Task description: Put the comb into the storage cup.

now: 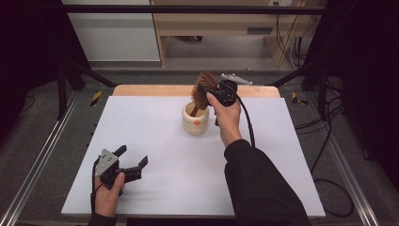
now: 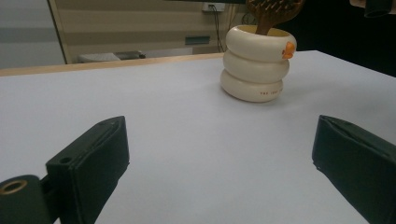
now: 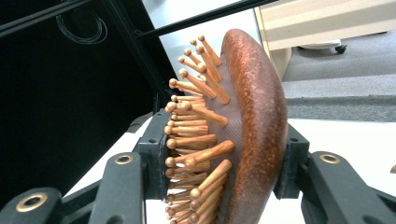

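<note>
High view: we see the right gripper [image 1: 207,91] raised over the far middle of the white table [image 1: 155,141], clamped on the head of a wooden hairbrush [image 1: 203,92]. The brush stands with its handle down inside a cream holder [image 1: 195,120] shaped like stacked rings, with a small orange mark on its side. How deep the handle goes we cannot tell; the holder's wall hides it.

Right gripper view: the hairbrush [image 3: 243,140] is pinched between the two black jaws, one pad against the peg tips, the other against the smooth brown back. The brush's lower part is cut off by the bottom edge, and the holder is hidden beneath it. The right gripper [image 3: 224,163] looks closed firmly on the head; the far pad is partly covered by the brush's curved back.

Left gripper view: the left gripper [image 2: 219,158] has its jaws spread wide with bare table between them, holding nothing. Beyond them we see the holder [image 2: 257,65] whole, three rings, small red lettering on the lowest ring too small to read. The hairbrush [image 2: 273,11] is cut off by the top edge; we make out its neck and a few pegs.

High view again: the left gripper [image 1: 132,162] rests near the table's near left corner, well apart from the holder. The person's right sleeve [image 1: 259,188] covers part of the table.
</note>
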The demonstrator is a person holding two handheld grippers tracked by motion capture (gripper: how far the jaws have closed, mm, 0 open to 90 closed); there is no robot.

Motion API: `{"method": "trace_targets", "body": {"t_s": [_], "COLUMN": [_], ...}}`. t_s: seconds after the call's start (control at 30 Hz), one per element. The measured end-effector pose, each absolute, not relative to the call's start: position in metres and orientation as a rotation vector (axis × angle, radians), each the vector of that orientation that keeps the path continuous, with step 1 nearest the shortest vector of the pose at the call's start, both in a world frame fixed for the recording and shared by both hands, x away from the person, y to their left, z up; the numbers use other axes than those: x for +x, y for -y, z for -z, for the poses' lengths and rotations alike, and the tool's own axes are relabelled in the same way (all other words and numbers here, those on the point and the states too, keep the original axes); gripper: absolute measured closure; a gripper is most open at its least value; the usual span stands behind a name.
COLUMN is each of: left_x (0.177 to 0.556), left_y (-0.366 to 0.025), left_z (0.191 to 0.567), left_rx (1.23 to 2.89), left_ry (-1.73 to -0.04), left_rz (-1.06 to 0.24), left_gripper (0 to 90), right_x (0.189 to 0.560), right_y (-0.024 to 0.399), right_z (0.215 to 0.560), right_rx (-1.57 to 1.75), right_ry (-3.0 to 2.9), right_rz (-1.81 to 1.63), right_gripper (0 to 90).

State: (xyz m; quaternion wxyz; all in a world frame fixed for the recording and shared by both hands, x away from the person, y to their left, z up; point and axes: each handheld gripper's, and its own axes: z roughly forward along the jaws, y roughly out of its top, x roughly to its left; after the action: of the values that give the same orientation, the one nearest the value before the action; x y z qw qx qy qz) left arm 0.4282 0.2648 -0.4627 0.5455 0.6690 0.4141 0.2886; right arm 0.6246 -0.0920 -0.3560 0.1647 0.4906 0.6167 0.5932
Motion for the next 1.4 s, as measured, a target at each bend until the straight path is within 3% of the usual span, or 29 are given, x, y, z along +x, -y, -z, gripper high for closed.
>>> {"method": "trace_targets", "body": {"t_s": [1.4], "left_x": [0.4282], "left_y": [-0.2647], "left_z": [0.4627], "left_rx": [1.584], "left_ry": [-0.982], "left_rz": [-0.683], "left_gripper": [4.0], "right_x": [0.6259], "right_y": [0.0935], "right_z": [0.3663], "right_rx": [1.432], "right_ry": [-1.755], "right_rz": [-1.711], "right_gripper": [50.0]}}
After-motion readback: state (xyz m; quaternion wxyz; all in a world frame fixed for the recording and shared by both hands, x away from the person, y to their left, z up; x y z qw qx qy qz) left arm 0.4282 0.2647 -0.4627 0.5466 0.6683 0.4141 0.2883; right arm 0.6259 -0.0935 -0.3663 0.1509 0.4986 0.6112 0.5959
